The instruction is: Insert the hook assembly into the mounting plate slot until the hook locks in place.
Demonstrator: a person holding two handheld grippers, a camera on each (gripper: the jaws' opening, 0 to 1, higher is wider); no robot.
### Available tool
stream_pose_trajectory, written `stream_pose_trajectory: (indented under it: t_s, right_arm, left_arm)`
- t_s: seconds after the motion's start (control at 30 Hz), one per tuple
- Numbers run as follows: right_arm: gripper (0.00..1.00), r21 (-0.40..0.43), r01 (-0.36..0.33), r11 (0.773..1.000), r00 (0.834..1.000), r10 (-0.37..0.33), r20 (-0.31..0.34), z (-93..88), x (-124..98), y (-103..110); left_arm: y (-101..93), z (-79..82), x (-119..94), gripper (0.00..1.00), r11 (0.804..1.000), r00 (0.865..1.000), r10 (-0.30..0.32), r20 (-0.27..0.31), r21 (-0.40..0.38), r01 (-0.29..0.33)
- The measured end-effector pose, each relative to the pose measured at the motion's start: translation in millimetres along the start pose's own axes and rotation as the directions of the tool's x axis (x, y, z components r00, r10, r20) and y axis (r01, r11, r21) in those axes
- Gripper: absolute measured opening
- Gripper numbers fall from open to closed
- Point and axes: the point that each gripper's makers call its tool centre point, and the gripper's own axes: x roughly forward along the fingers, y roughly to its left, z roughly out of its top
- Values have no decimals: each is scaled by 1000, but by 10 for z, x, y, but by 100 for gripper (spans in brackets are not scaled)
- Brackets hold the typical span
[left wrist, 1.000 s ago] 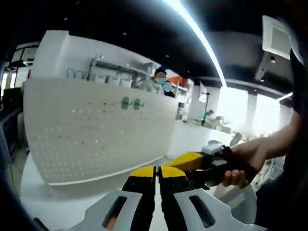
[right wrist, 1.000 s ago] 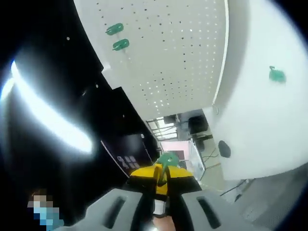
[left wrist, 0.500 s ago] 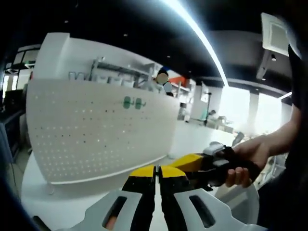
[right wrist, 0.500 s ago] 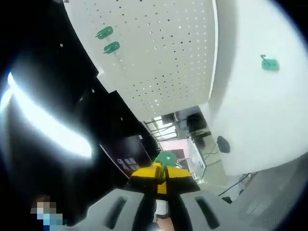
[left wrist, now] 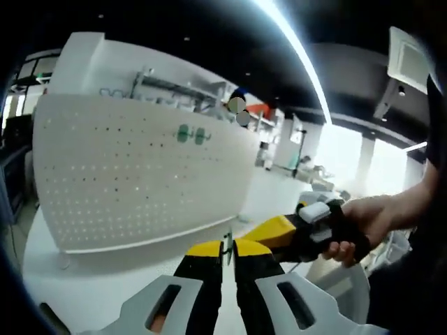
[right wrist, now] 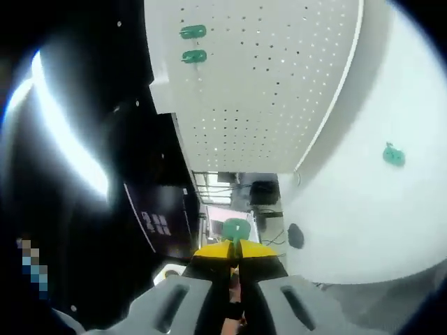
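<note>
The white pegboard mounting plate (left wrist: 133, 181) stands upright on the white table, with two green hooks (left wrist: 191, 134) seated near its top. In the right gripper view the same plate (right wrist: 272, 77) carries the two green hooks (right wrist: 193, 44). My right gripper (right wrist: 234, 250) is shut on a green hook (right wrist: 235, 229), held well short of the plate. Another green hook (right wrist: 393, 155) lies loose on the table. My left gripper (left wrist: 225, 248) is shut, with nothing visible between its yellow tips. The right gripper (left wrist: 283, 232) enters the left gripper view, held by a hand (left wrist: 363, 227).
White table top (right wrist: 363, 209) stretches beside the plate, with a dark round spot (right wrist: 295, 236) near the plate's foot. Behind lie a dark ceiling with a bright light strip (left wrist: 293, 49), shelving, and a person (left wrist: 239, 112) far off.
The right gripper view has rolled and shifted, so the plate now sits more centred above the held hook. In the left gripper view the right gripper has edged up slightly. Both grippers stay shut.
</note>
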Motion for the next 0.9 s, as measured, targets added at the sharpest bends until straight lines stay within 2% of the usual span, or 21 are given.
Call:
stream_pose_trajectory:
  t_s: [0.03, 0.1, 0.17, 0.2, 0.23, 0.27, 0.33, 0.4, 0.43, 0.5, 0.57, 0.6, 0.67, 0.77, 0.8, 0.83, 0.87, 0.9]
  right_arm:
    - [0, -10, 3, 1000, 1000, -3, -5, 3, -2, 4]
    - [0, -47, 0, 999, 1000, 0, -14, 26, -3, 59]
    - [0, -167, 37, 985, 999, -41, -20, 75, -22, 35]
    - [0, -291, 81, 953, 995, -92, -24, 118, -41, -5]
    - [0, -368, 96, 925, 992, -118, -36, 126, -54, 2]
    - [0, -468, 119, 876, 988, -153, -36, 157, -70, 6]
    - [0, -569, 127, 813, 982, -185, -45, 154, -81, 50]
    - [0, -686, 134, 716, 971, -235, -55, 141, -89, 71]
    - [0, -740, 134, 659, 964, -260, -58, 127, -87, 82]
    - [0, -782, 127, 611, 959, -278, -61, 91, -79, 112]
    - [0, -807, 112, 579, 955, -288, -74, 33, -63, 148]
    - [0, -850, 109, 515, 948, -312, -68, 10, -60, 146]
    - [0, -899, 89, 428, 936, -344, -71, -43, -49, 137]
    - [0, -914, 63, 401, 933, -350, -89, -130, -11, 152]
    - [0, -921, 54, 386, 928, -359, -96, -161, -4, 148]
    - [0, -933, 49, 357, 926, -365, -92, -161, 0, 144]
    - [0, -940, 45, 339, 924, -372, -90, -169, 4, 138]
    - [0, -942, 41, 334, 922, -375, -93, -185, 12, 135]
  left_arm:
    - [0, -34, -3, 5, 1000, 1000, 1, -23, 13, -1]
    - [-15, -24, -1, 5, 999, 1000, 3, -19, 35, -2]
    - [-17, -89, 5, 6, 999, 998, 2, -57, 34, 0]
    - [-7, -133, 7, 8, 1000, 997, 7, -77, 28, -5]
    - [-4, -152, 7, 10, 1000, 996, 9, -84, 27, -6]
    - [-5, -179, 3, 12, 1000, 995, 8, -95, 23, -6]
    - [-4, -222, -3, 14, 1000, 994, 5, -114, 8, -4]
    - [0, -244, -2, 15, 1000, 992, 8, -127, 4, -8]
    - [1, -252, 6, 16, 1000, 991, 9, -134, 0, -9]
    - [-38, -265, 29, 20, 1000, 989, -12, -146, -3, 12]
    - [-54, -269, 47, 21, 1000, 988, -16, -155, -10, 15]
    - [-58, -271, 51, 21, 1000, 987, -18, -158, -14, 16]
    - [-60, -268, 55, 21, 1000, 987, -19, -157, -21, 16]
    - [-60, -268, 58, 17, 1000, 987, -19, -158, -28, 14]
    - [-65, -271, 58, 15, 999, 987, -23, -160, -34, 17]
    - [-66, -269, 57, 13, 999, 987, -24, -158, -39, 18]
    - [-65, -265, 53, 11, 999, 988, -24, -155, -43, 18]
    - [-61, -265, 47, 7, 998, 988, -26, -153, -58, 18]
